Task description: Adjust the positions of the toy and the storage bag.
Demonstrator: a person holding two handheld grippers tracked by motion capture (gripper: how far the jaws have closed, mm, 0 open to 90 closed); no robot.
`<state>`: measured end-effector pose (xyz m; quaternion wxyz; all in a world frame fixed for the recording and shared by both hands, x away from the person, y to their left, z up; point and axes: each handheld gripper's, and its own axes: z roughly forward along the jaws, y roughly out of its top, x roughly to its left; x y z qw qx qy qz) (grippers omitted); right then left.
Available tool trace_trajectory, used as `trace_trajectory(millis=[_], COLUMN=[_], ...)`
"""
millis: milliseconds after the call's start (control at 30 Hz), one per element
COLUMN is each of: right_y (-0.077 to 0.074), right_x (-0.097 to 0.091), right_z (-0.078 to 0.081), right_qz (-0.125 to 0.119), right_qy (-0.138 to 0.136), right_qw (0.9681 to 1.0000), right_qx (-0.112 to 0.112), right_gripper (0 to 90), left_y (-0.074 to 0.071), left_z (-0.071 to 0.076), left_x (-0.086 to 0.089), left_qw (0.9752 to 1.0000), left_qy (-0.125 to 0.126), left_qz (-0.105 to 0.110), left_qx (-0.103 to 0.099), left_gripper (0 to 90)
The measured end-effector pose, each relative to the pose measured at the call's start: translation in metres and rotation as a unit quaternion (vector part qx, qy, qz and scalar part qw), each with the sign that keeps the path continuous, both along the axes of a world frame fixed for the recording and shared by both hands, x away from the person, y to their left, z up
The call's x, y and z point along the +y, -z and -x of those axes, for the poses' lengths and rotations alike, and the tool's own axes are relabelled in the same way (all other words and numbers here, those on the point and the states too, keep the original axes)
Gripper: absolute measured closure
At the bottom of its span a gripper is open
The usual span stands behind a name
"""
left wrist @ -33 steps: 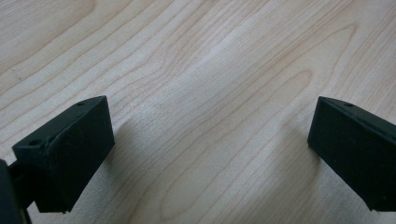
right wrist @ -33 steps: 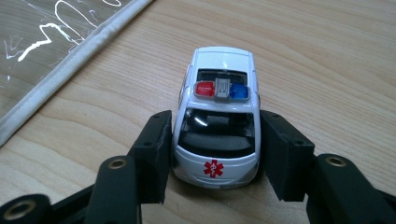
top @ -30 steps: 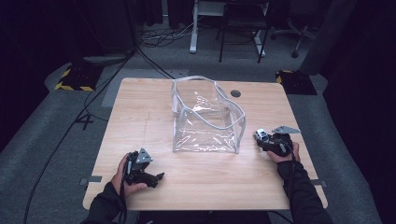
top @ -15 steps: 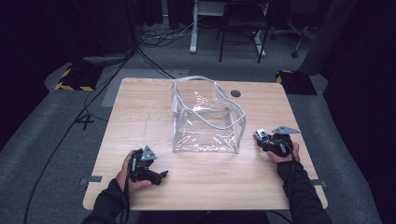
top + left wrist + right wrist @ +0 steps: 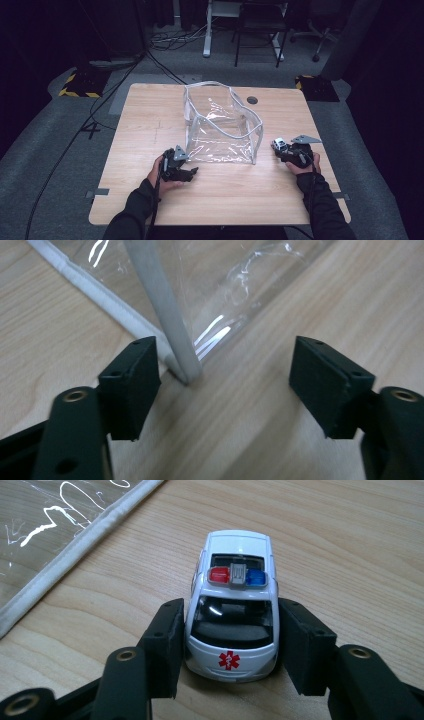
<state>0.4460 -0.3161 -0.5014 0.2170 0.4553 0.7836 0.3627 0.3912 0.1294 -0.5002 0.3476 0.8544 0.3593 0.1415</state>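
A clear plastic bag (image 5: 222, 127) with white trim stands open-topped in the middle of the wooden table (image 5: 150, 115). My left gripper (image 5: 192, 172) lies low on the table at the bag's near left corner. In the left gripper view the corner's white seam (image 5: 162, 315) stands between the jaws, close to the left pad (image 5: 132, 382) and apart from the right one. The jaws have just been closing, and no pad presses on the seam. My right gripper (image 5: 281, 148), right of the bag, is shut on a white toy ambulance (image 5: 235, 595) with red and blue roof lights, which rests on the table.
A round cable hole (image 5: 252, 100) sits in the table behind the bag. Bare wood lies in front of the bag and along the left side. Beyond the table are a chair (image 5: 260, 30), floor cables and yellow-black striped blocks (image 5: 77, 90).
My left hand has slid to the right along the table, up to the bag's near left corner. The right hand and the toy ambulance have stayed put.
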Motion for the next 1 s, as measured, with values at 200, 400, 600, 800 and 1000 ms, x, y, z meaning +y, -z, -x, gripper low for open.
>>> trace_trajectory(millis=[200,400,600,800,1000], right_y=[0.0,0.0,0.0,0.0,0.0], right_x=[0.0,0.0,0.0,0.0,0.0], right_z=[0.0,0.0,0.001,0.001,0.001], right_qz=[0.0,0.001,0.002,0.003,0.002], right_qy=[-0.001,-0.001,-0.003,-0.005,-0.005], right_qw=[1.0,1.0,1.0,1.0,1.0], right_qx=[-0.001,-0.001,0.0,-0.001,-0.002], right_gripper=[48.0,48.1,48.0,48.0,48.1], left_y=[-0.001,-0.007,-0.009,-0.011,-0.015], left_z=[-0.007,-0.014,-0.019,-0.01,0.007], left_x=[-0.007,-0.01,-0.012,-0.016,-0.004], left_qw=[0.9987,0.9959,0.9957,0.9935,0.9886], left_qy=[-0.028,-0.006,0.0,0.074,0.123], left_qz=[0.022,0.067,0.077,0.077,0.083], left_qx=[-0.037,-0.06,-0.052,-0.038,-0.025], left_gripper=[48.9,38.0,63.9,78.7,83.0])
